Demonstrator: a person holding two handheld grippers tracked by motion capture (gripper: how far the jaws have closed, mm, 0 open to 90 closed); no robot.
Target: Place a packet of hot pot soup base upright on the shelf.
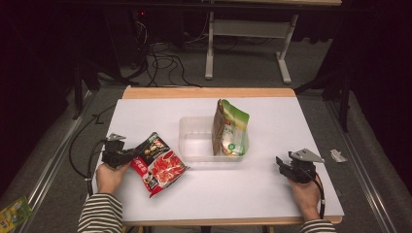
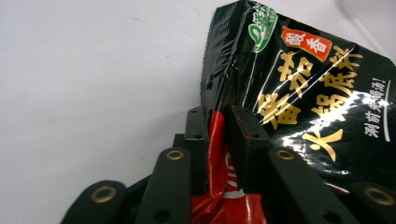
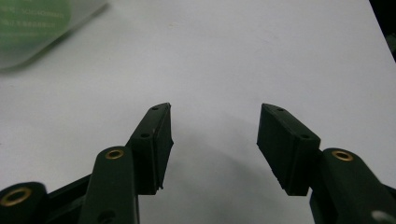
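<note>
Overhead, the left hand-held gripper (image 1: 135, 154) pinches a red and black sauce packet (image 1: 159, 164) lying on the white desk (image 1: 272, 194), beside a clear tub (image 1: 194, 141) already holding a green pouch (image 1: 229, 128). Closer in, its pads (image 2: 243, 140) clamp the packet's edge (image 2: 215, 140), likely for lifting. Idle, the right hand-held gripper (image 3: 214, 140) rests spread.

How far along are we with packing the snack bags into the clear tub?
Done: green foil pouch stands in the clear plastic tub. In hand: left gripper clamps the black-and-red sauce packet by its edge. Left: lift it into the tub. Right gripper waits open.
</note>
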